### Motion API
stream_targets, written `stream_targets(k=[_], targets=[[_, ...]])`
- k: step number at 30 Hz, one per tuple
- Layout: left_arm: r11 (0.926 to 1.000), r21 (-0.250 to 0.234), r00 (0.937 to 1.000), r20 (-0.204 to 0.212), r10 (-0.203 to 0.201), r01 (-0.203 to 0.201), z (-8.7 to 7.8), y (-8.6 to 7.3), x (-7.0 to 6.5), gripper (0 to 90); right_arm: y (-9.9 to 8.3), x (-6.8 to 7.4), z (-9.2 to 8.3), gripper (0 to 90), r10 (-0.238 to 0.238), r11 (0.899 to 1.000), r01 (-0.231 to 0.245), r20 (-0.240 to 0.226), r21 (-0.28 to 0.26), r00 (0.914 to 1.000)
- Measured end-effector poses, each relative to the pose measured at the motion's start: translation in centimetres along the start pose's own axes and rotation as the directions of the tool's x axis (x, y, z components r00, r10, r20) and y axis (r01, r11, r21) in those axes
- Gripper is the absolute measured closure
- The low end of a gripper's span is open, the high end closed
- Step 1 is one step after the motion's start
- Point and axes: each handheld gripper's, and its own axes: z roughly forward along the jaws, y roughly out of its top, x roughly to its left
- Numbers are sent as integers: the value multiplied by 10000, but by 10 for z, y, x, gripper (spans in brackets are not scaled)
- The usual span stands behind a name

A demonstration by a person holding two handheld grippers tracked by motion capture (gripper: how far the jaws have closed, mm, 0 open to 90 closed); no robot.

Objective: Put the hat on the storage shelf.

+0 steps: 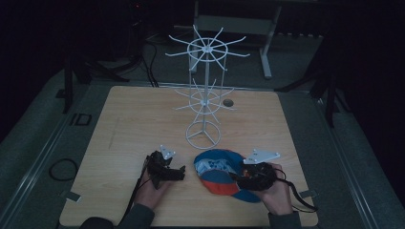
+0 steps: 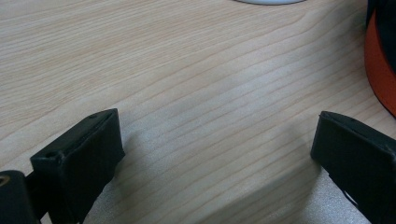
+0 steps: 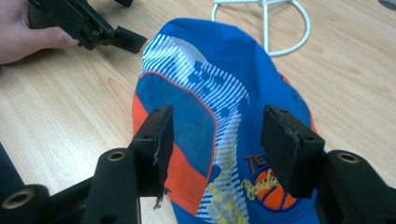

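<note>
A blue and orange cap [image 1: 216, 170] with white stripes lies on the wooden table [image 1: 143, 119], in front of the white wire rack [image 1: 204, 90]. My right gripper [image 1: 237, 178] is at the cap's right edge. In the right gripper view its jaws [image 3: 217, 126] stand open just over the cap [image 3: 201, 84], pads apart from the fabric. My left gripper [image 1: 179, 172] rests low on the table left of the cap. Its jaws [image 2: 217, 130] are wide open over bare wood, with the cap's orange edge [image 2: 380, 70] off to the right.
The rack's ring base [image 3: 280, 46] stands just beyond the cap, and its spokes spread above the middle of the table. A small dark disc [image 1: 228, 102] lies behind the rack. The person's left hand [image 3: 18, 32] holds the left gripper [image 3: 126, 39] near the cap.
</note>
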Motion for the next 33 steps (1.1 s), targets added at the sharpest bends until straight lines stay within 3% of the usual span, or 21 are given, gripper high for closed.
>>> stream_targets(k=[8, 15, 22, 27, 33], targets=[[10000, 18, 10000, 5, 2, -2, 0, 0, 0, 26, 20, -8, -3, 437, -557, 9983, 558, -52, 170, 9984], [10000, 1, 10000, 2, 2, -2, 0, 0, 0, 26, 38, -13, -3, 428, -1055, 9937, 1072, -501, 332, 9932], [10000, 16, 10000, 8, 3, -3, 0, 0, 0, 26, 52, -18, 9, 422, -1362, 9860, 1429, -790, 857, 9875], [10000, 18, 10000, 8, -1, 1, 0, 0, 0, 26, 62, -18, 24, 410, -1921, 9720, 2023, -923, 1192, 9770], [10000, -29, 10000, 3, -52, 52, 0, 0, 0, 26, 67, -25, 36, 397, -1815, 9722, 1934, -973, 1320, 9786]])
